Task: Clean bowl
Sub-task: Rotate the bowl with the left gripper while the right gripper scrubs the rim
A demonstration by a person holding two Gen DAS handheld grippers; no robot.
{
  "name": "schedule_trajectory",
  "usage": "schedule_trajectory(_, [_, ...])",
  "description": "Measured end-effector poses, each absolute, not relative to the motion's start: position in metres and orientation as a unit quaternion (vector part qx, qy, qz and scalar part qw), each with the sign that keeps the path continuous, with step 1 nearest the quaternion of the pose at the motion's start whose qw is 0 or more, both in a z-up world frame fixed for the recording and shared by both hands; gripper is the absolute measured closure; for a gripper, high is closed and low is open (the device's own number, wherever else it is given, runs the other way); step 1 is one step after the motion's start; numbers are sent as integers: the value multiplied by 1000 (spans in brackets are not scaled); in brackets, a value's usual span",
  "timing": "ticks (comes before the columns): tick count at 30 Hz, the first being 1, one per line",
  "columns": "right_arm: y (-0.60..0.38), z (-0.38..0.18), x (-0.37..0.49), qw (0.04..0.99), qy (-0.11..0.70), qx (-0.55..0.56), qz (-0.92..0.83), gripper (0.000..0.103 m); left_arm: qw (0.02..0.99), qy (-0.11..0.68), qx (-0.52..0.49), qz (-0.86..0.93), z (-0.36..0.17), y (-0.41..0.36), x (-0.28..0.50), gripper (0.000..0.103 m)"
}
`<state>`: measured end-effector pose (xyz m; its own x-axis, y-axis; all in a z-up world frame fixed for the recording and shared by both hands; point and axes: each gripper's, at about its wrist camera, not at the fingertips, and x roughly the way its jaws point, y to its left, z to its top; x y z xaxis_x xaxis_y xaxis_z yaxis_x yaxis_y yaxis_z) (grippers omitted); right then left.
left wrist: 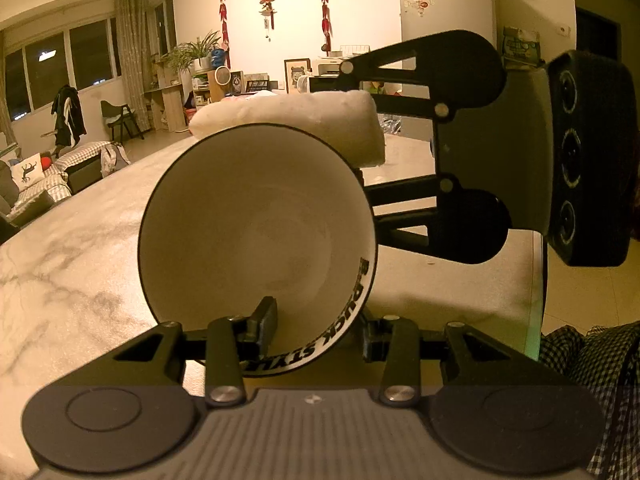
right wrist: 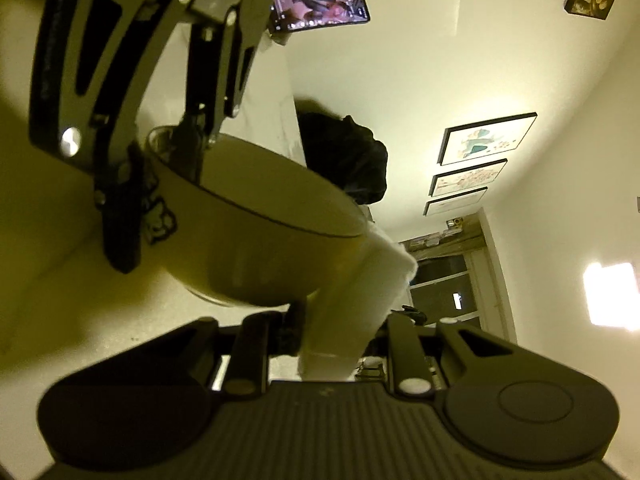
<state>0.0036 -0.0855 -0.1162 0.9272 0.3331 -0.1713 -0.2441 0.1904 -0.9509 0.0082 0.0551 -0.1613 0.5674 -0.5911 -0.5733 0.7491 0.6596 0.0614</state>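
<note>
Your left gripper [left wrist: 316, 330] clamps the tilted bowl [left wrist: 256, 224] by its rim (mouth exposed), while the right gripper [right wrist: 332, 344], clamped on the cloth [right wrist: 352, 300], wipes outside.

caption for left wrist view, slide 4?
Left gripper holds tilted bowl by its rim; right gripper presses white cloth to its back.

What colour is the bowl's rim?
Black, a thin line round the bowl's rim; the left wrist view shows it best.

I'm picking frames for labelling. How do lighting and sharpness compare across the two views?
Left wrist view: warm yellow cast, bowl sharp and evenly lit, fisheye bends the marble table. Right wrist view: dimmer, greenish, bowl underside shadowed, cloth soft, window glare at right.
</note>
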Motion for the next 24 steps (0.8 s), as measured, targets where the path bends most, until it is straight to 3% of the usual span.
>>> schedule_trajectory(10, [-90,-128,5,766,-11,-613,195,80,872,262,150,-386,-161,54,10,59])
schedule_trajectory(12, [-91,-127,5,766,-12,-613,195,80,870,263,145,-390,-159,55,12,70])
schedule_trajectory(19, [-88,-126,6,763,-14,-616,194,80,872,221,151,-410,-134,47,6,75])
schedule_trajectory(21, [-88,-126,5,763,-15,-616,194,80,868,213,151,-422,-129,45,2,87])
schedule_trajectory(24, [-89,-127,1,764,-19,-616,193,80,863,215,166,-426,-132,43,-5,93])
